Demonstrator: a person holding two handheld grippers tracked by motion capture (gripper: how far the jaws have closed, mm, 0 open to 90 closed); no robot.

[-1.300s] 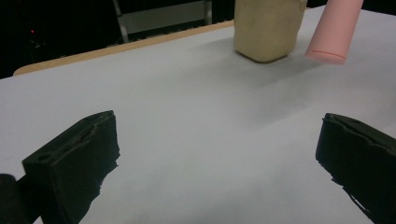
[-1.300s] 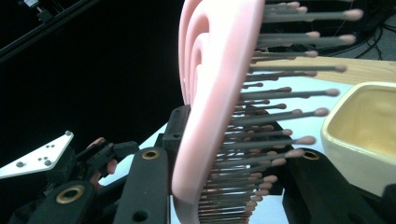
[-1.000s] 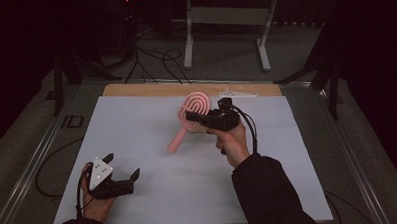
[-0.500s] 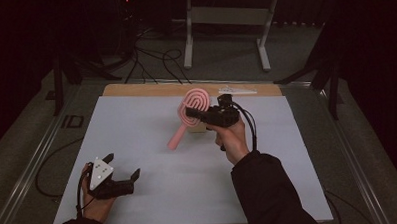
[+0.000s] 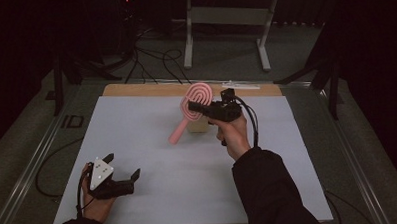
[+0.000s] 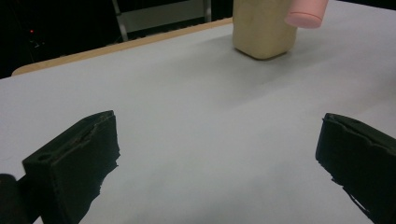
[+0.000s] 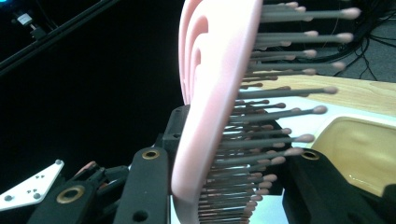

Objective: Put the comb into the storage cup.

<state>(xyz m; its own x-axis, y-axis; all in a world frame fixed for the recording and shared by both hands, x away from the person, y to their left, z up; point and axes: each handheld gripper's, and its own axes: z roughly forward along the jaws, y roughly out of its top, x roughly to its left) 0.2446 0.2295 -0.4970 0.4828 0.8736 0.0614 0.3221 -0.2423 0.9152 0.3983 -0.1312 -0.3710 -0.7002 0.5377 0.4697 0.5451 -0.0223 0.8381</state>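
High view: right gripper (image 5: 192, 108) clamps pink hairbrush (image 5: 196, 99) aloft over tan block (image 5: 197, 126), 12 o'clock; left gripper (image 5: 122, 175) idle, jaws apart, 7 o'clock. Carry step; next likely lowering brush accurately.

The brush (image 5: 195, 103) looks like pink plastic, smooth and a bit shiny, and its thin grey bristles (image 7: 280, 93) have small round pink tips. The block (image 6: 264, 28) is pale yellow, smooth and matt. The table top (image 5: 137, 144) is a flat white sheet, matt like paper, with a light wood edge (image 5: 135, 90) at the back. The left gripper (image 6: 217, 158) has rough, matt black jaws.
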